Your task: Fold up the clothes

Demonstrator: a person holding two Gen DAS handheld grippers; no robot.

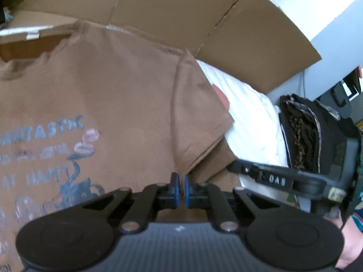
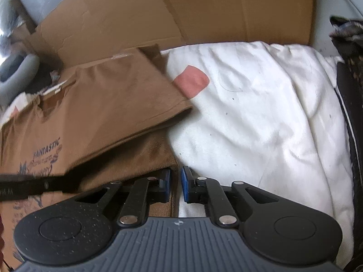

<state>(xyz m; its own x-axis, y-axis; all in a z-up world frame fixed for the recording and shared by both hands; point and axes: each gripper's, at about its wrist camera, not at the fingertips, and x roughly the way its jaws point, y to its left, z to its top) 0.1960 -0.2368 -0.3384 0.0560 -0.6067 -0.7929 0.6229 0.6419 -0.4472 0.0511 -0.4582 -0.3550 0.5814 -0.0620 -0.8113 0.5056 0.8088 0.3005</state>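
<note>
A brown T-shirt with a blue "FANTASTIC" print lies front up on white bedding. My left gripper is shut, its blue pads pinching the shirt's side just below the underarm seam. The short sleeve fans out ahead of it. In the right wrist view the same shirt fills the left half, with its sleeve blurred and raised. My right gripper sits at the shirt's side edge, its pads nearly together with a strip of brown fabric between them. Its black finger enters the left wrist view from the right.
A flattened cardboard sheet stands behind the shirt and bedding. A pink patch shows on the bedding beside the sleeve. A dark patterned bag or garment sits at the right edge. A person's hand holds the right gripper.
</note>
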